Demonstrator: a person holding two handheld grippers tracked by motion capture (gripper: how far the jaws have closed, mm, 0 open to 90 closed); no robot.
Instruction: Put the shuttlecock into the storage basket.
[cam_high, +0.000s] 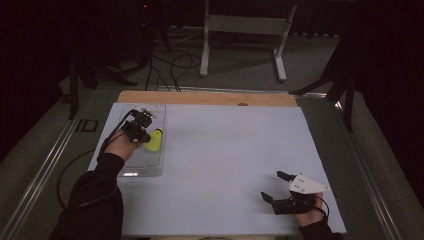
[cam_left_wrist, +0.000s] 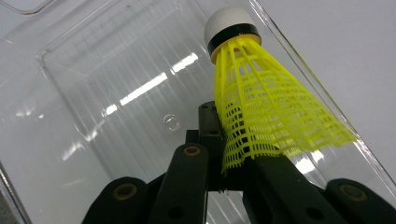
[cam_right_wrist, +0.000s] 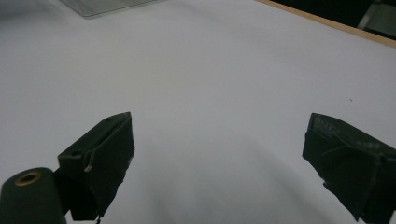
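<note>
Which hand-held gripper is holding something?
The left hand-held gripper, shut on the skirt of the yellow plastic shuttlecock over the clear plastic tray. The right hand-held gripper stands open on nothing.

Clearance, my left claw (cam_high: 143, 131): it sat over the clear tray (cam_high: 150, 167), whose raised walls hemmed it on all sides; the yellow shuttlecock (cam_left_wrist: 261, 98) clamped in my jaws lay close against one wall. Clearance, my right claw (cam_high: 278, 186): jaws wide apart, bare white tabletop (cam_high: 225, 150) ahead, with the tray well apart.
</note>
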